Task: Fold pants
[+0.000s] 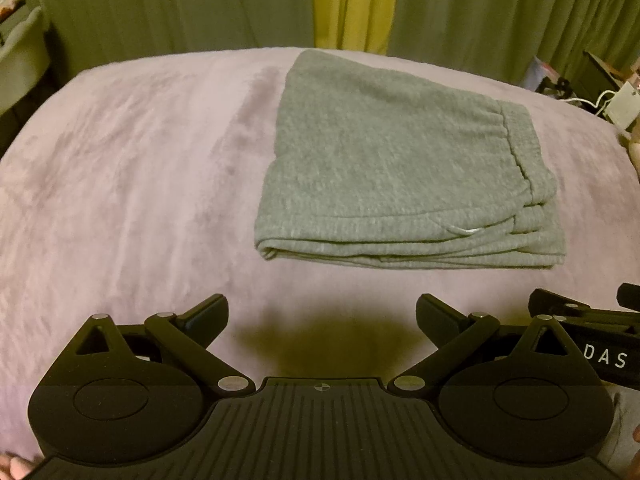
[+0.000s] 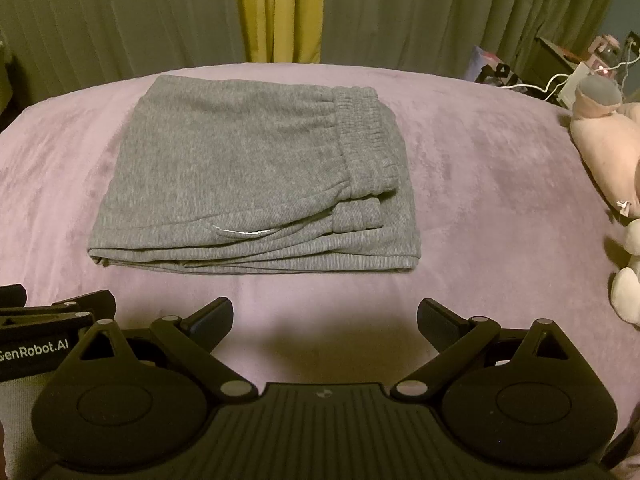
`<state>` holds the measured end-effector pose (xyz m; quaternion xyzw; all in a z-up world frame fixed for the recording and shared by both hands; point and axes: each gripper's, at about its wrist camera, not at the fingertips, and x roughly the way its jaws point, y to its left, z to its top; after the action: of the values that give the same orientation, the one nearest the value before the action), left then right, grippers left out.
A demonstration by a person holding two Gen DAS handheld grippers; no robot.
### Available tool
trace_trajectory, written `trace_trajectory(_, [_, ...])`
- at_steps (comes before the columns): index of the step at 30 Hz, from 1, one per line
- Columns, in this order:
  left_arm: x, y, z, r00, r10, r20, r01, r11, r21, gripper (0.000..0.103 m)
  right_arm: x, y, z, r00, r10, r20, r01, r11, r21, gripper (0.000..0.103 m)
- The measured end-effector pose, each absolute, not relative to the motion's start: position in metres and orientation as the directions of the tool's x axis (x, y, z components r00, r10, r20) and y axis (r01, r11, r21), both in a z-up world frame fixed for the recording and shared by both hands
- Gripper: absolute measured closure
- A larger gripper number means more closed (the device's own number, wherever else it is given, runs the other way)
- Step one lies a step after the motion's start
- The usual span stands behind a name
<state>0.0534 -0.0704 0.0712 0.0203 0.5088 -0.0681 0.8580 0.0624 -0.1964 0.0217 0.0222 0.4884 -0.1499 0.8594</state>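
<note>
Pants (image 1: pixel 400 168) folded, lying beyond both grippers' spread fingers (image 1: pixel 208 316)

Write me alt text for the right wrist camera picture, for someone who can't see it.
Grey pants lie folded into a neat rectangle on a lilac blanket, elastic waistband on top at the right. The right gripper is in the foreground, fingers open and empty, short of the pants. Green curtains hang behind, and a pink plush toy sits at the right edge.

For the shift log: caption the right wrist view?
Grey pants lie folded on pink blanket; right gripper open, empty.
</note>
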Motion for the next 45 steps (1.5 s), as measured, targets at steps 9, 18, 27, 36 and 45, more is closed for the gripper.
trace_trajectory(9, [0.0537,-0.0707,0.0712,0.473,-0.097,-0.876,0.141,0.989,-0.033,0.001,0.0627,-0.1942,0.022,0.481,-0.238,-0.844,0.281,0.953,-0.108,0.004])
trace_trajectory(18, [0.0533,-0.0704,0.0719,0.475,-0.098,-0.874,0.14,0.99,-0.035,0.001,0.0627,-0.1933,0.0222,0.483,-0.237,-0.843,0.281,0.954,-0.107,0.004])
trace_trajectory(27, [0.0529,-0.0704,0.0723,0.473,-0.098,-0.875,0.139,0.99,-0.036,0.001,0.0628,-0.1933,0.0226,0.485,-0.236,-0.842,0.278,0.955,-0.107,0.004])
trace_trajectory(36, [0.0527,-0.0696,0.0722,0.472,-0.1,-0.876,0.139,0.99,-0.038,0.0,0.0628,-0.1929,0.0222,0.486,-0.236,-0.842,0.275,0.955,-0.109,0.004])
trace_trajectory(45, [0.0528,-0.0686,0.0723,0.473,-0.102,-0.875,0.14,0.989,-0.039,0.001,0.0632,-0.1914,0.0217,0.485,-0.238,-0.841,0.277,0.955,-0.11,0.004])
